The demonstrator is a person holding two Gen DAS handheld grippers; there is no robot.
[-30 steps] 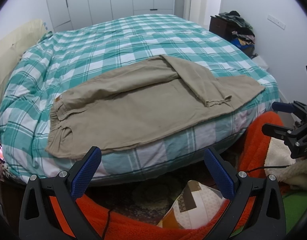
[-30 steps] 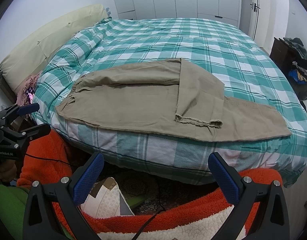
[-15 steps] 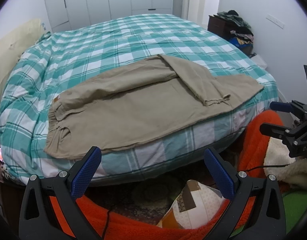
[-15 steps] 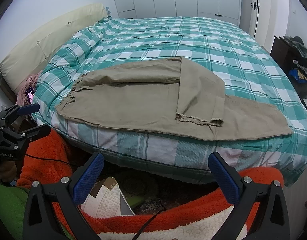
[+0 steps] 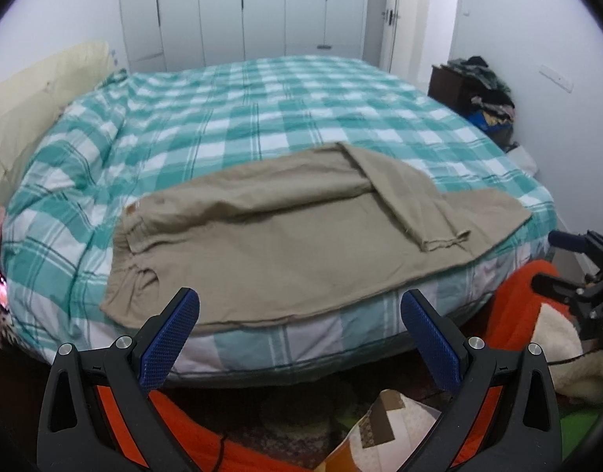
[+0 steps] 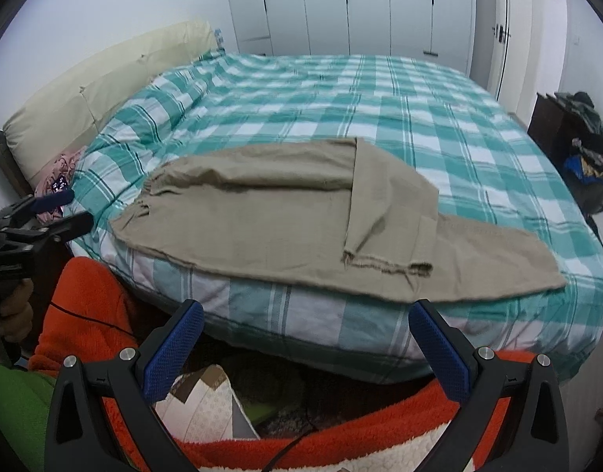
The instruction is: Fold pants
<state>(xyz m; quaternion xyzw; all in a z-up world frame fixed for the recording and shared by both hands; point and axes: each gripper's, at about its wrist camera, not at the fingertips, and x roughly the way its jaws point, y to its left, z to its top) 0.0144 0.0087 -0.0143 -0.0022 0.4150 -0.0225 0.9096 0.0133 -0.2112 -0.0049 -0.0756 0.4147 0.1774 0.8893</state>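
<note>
- The left gripper [image 5: 299,338] has its blue-padded fingers [image 5: 170,338] spread wide with nothing between them; it hangs just off the near edge of the bed [image 5: 262,118], clear of the fabric.
- The right gripper [image 6: 305,348] is likewise spread wide and holds nothing, its blue pads [image 6: 439,350] short of the bed's near edge.
- The khaki pants [image 5: 301,232] lie flat along the near edge of the bed, beyond both grippers and touching neither.
- In the left wrist view the waistband sits toward the pillow end of the bed, above and just past the left finger; the lower leg runs to the opposite end.
- One pant leg [image 6: 388,212] is folded back across the other, its frayed hem [image 6: 384,263] pointing toward the near edge, roughly above the right gripper's right finger.
- The pants' lower border hangs slightly over the rounded edge of the green-and-white checked duvet [image 6: 360,94].
- Each gripper shows in the other's view, held level beside the bed: the right one beyond the leg end, the left one beside the waistband end, with a hand [image 6: 12,314] around its handle.
- A cream headboard cushion [image 6: 105,94] lines the bed's waistband end.
- An orange fleece garment [image 6: 89,314] and a patchwork cushion [image 6: 207,409] lie below the grippers.
</note>
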